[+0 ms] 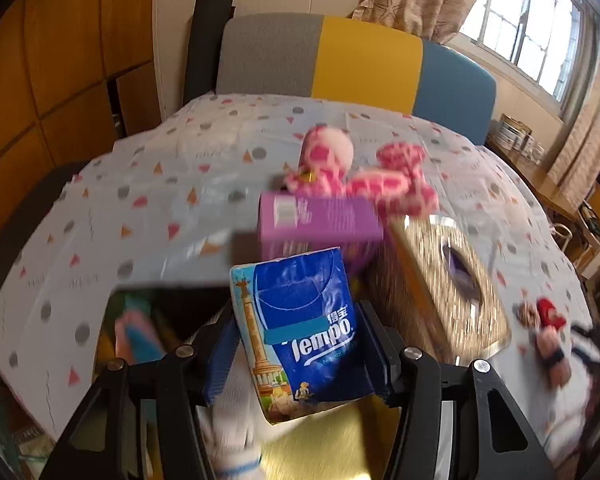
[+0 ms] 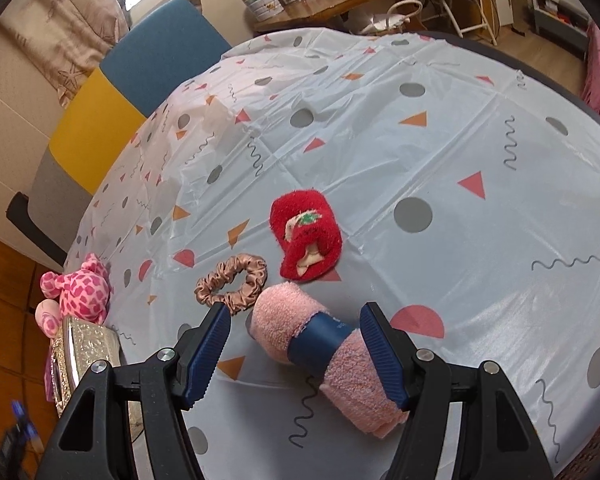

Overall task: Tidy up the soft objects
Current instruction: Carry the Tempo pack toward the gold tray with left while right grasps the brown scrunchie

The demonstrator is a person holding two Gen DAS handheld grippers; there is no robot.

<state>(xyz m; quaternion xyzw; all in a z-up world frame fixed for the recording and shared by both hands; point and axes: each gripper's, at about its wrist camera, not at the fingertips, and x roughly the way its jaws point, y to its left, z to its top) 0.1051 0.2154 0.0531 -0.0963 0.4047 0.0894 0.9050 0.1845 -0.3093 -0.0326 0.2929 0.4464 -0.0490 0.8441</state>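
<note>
- While the left tool (image 1: 300,344) is clamped on a blue Tempo tissue pack (image 1: 300,332), both pads pressing its sides, the pack is carried in the air just short of the desk's near edge.
- Right tool (image 2: 296,350) stands wide open over a rolled pink towel (image 2: 324,356) with a blue band; right pad looks to be touching the roll, left pad well clear. Nothing gripped.
- Ahead of the left tool: purple box (image 1: 320,220), glittery tissue box (image 1: 440,284) just right of it, pink spotted plush (image 1: 356,172) behind both. View is motion-blurred, so contacts between these cannot be told.
- Ahead of the right tool: satin scrunchie (image 2: 232,284) just beside the towel's far end, red fuzzy sock (image 2: 308,236) near, beyond it.
- Risk, left: the pack is soft film; a squeeze near one end may let it pivot or slide out. Cause: low, off-centre grip.
- Risk, left: advancing straight could knock the purple box into the plush.
- Risk, right: closing askew on the roll could push it sideways or catch the scrunchie.
- Room: patterned cloth (image 2: 420,140) lies bare to the far and right side of the desk (image 2: 572,80); the left part in the left view is also open. Near edge sits close under the left tool; a drop there likely misses the desk.
</note>
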